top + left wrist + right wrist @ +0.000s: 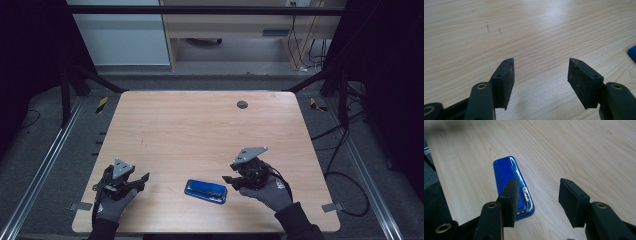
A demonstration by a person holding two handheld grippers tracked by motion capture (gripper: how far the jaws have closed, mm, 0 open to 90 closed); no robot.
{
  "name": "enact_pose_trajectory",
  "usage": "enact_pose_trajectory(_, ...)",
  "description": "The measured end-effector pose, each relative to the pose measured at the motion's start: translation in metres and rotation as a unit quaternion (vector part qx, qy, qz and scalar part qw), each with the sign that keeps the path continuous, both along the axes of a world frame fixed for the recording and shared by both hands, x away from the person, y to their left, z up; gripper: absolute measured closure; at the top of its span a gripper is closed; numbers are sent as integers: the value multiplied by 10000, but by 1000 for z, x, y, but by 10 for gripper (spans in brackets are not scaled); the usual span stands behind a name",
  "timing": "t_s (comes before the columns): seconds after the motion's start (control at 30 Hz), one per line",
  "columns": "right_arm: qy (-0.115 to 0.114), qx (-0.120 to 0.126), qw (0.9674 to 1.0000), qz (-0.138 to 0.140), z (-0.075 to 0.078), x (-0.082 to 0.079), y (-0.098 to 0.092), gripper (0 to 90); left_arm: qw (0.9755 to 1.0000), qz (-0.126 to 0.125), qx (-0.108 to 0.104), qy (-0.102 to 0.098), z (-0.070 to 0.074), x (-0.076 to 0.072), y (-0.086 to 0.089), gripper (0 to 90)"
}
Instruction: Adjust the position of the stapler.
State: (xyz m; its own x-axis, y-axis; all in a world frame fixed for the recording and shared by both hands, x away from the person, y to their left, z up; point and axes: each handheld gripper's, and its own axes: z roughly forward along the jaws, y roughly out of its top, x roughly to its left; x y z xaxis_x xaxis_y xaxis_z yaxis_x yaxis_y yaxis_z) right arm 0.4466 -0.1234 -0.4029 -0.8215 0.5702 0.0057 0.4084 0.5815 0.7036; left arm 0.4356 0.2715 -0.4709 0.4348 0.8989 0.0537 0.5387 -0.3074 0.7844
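The flat blue rectangular case with a shiny metal clip (205,191) lies on the near part of the pale wooden table (200,130), between the two hands, just left of the right gripper (231,182). That gripper's jaws stand wide with nothing between them; one pad (510,200) hangs above the case's near end. The left gripper (141,180), well apart, is also spread wide and empty. The case looks stiff, light and glossy, so probably slippery; gripping across its narrow long edges seems safest. Farther off, a dark round grommet (242,104) marks the tabletop; beyond are grey floor, black frame rails and loose cables.
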Motion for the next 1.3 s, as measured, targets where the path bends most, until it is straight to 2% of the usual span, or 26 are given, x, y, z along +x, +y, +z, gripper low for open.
enact_pose_trajectory(0.13, 105, -101, 9995, 282, 7, 2, 9, 501, 10000, -19, 48, 17, 0, 0, 0, 384)
enact_pose_trajectory(0.3, 162, -194, 9986, 474, 9, 3, 17, 491, 10000, -8, 48, 2, 0, 0, 0, 382)
enact_pose_trajectory(0.33, 198, -294, 9977, 575, 10, 5, 21, 489, 10000, -7, 58, 3, 0, 0, 0, 382)
enact_pose_trajectory(0.5, 273, -484, 9953, 788, 8, 8, 32, 489, 10000, -10, 68, 1, 0, 0, 0, 380)
enact_pose_trajectory(0.77, 343, -647, 9920, 1025, 7, 11, 44, 484, 10000, -20, 79, 5, 0, 0, -1, 378)
enact_pose_trajectory(0.93, 429, -795, 9885, 1215, 2, 12, 53, 476, 9999, -33, 98, 19, -1, 0, -1, 377)
enact_pose_trajectory(1.07, 541, -923, 9862, 1261, -4, 14, 59, 477, 9999, -43, 120, 27, -1, 0, -1, 375)
enact_pose_trajectory(1.3, 605, -1115, 9823, 1375, -14, 16, 66, 485, 9999, -46, 125, 43, -1, 1, -1, 373)
